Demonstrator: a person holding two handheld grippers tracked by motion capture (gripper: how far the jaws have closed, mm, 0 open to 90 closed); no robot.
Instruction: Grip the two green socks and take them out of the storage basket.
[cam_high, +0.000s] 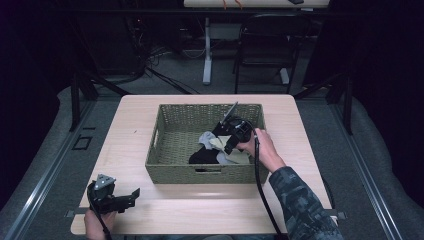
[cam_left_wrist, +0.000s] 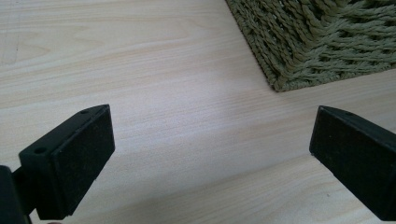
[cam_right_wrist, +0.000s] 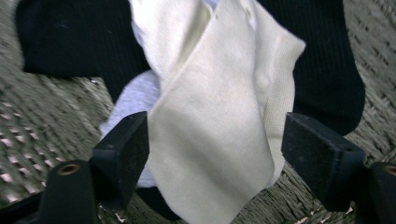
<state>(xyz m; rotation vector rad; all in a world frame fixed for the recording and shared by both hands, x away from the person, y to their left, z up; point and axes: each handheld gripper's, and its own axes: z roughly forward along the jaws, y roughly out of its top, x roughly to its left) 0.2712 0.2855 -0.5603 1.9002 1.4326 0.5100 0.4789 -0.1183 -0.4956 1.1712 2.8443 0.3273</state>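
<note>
An olive woven basket (cam_high: 175, 145) stands mid-table and holds a small heap of socks: a cream sock (cam_right_wrist: 215, 116), a black sock (cam_right_wrist: 74, 37) and a pale grey one (cam_right_wrist: 133, 100). My right gripper (cam_high: 227, 145) reaches down into the basket, open, its jaws either side of the cream sock (cam_high: 219, 143) without closing on it. My left gripper (cam_high: 131, 196) rests low over the table's near left corner, open and holding nothing; in its own view the basket's corner (cam_left_wrist: 303, 42) lies ahead to the right.
The light wood table (cam_high: 130, 130) has bare room left of and in front of the basket. Beyond the far edge stand a black chair (cam_high: 265, 45) and a white desk leg (cam_high: 207, 60) on a grey floor.
</note>
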